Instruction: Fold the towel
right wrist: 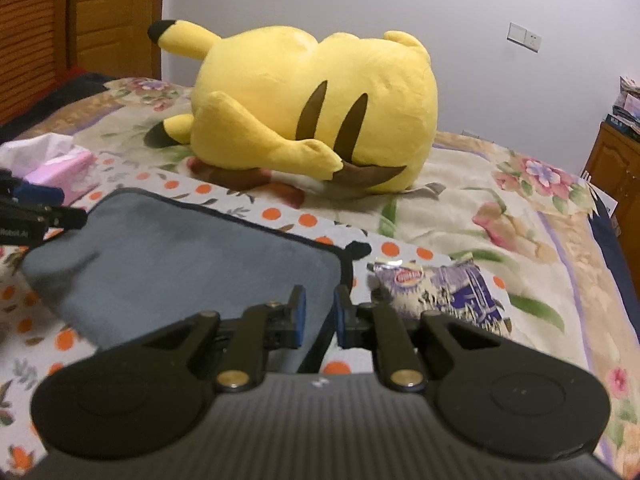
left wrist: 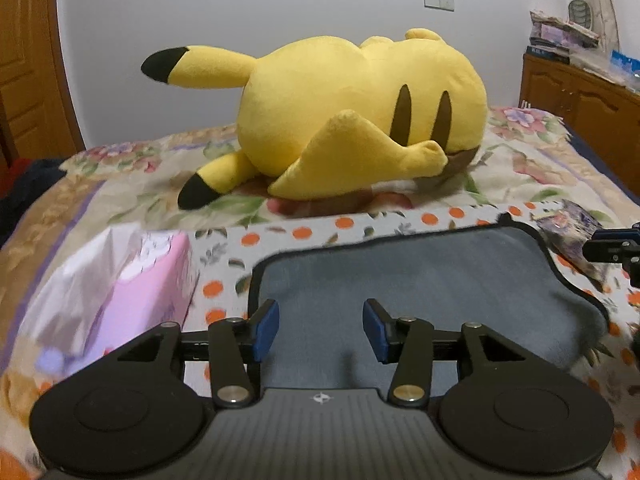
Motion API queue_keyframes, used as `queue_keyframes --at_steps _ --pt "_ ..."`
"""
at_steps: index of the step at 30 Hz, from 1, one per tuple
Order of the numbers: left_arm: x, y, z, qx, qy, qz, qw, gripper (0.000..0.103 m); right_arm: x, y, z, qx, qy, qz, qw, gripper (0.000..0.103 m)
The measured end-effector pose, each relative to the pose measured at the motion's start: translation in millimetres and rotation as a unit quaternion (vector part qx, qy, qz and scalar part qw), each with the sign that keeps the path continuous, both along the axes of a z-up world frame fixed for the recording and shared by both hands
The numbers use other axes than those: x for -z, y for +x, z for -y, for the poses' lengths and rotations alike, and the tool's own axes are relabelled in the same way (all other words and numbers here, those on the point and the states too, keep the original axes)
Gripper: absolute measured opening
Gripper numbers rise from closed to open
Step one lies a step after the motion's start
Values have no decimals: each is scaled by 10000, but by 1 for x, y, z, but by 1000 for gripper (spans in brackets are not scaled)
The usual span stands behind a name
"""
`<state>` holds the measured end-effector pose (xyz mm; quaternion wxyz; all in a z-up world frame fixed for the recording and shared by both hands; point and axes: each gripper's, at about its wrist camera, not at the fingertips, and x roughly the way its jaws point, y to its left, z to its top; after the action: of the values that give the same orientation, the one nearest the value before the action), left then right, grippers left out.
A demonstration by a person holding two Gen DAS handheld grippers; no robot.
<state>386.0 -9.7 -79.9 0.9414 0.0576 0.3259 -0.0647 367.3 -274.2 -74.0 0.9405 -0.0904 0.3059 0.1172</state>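
Note:
A grey towel with a dark hem [left wrist: 420,276] lies on the bed's dotted cloth; it also shows in the right wrist view [right wrist: 192,264]. My left gripper [left wrist: 320,326] is open and empty, its blue pads over the towel's near left part. My right gripper [right wrist: 319,314] hovers at the towel's right edge with its jaws narrowly apart; nothing shows between the pads. The left gripper appears at the left edge of the right wrist view [right wrist: 36,212], and the right gripper at the right edge of the left wrist view [left wrist: 616,248].
A big yellow plush toy [left wrist: 352,120] lies behind the towel. A pink tissue pack [left wrist: 120,280] sits left of the towel, a purple snack bag [right wrist: 444,288] right of it. A wooden cabinet [left wrist: 580,104] stands at the far right, a door [right wrist: 112,16] at the left.

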Motion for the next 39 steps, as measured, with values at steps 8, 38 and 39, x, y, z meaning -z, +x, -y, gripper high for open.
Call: queue_keyframes --at_steps 8,38,39 --pt "-7 -30 -2 14 66 -20 10000 61 -12 -34 4 22 251 56 9997 39" --pt "-26 -117 13 220 210 320 9990 103 -5 -101 9 572 597 118 9965 103" --pt "-27 -119 12 204 211 305 9991 103 -7 -104 9 576 612 127 9964 103"
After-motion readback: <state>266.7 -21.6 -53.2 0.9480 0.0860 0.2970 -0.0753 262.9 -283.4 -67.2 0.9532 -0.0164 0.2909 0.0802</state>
